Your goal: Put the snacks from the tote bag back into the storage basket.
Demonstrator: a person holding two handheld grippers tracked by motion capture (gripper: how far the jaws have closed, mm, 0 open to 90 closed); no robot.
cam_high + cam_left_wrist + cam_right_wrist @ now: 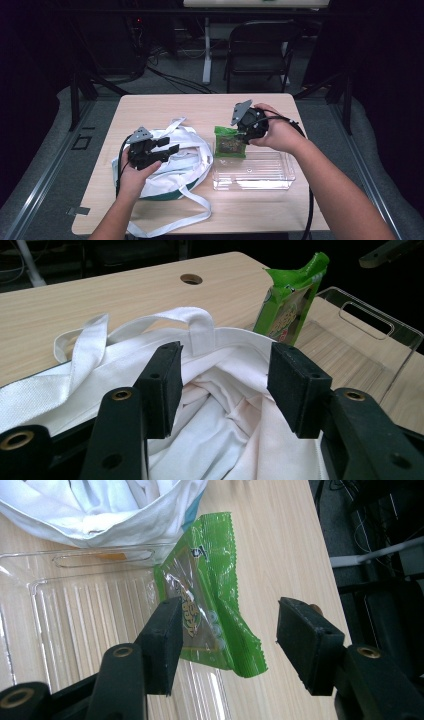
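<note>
The left tool (170,145) hovers level over the white bag (187,165) on the counter (165,102), jaws released. The right tool (227,630) tilts down, also released, straddling the green packet (229,142) leaning at the clear tray (270,172) edge.

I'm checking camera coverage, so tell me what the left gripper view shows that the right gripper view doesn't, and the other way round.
Left gripper view alone: the white bag's looped handles, a round hole in the tabletop, and the left gripper with open jaws over the bag's mouth. Right gripper view alone: the floor past the table edge and the right gripper, jaws open around the snack packet without pressing it. Both: the white bag, the green snack packet, the clear tray and the wooden table.
</note>
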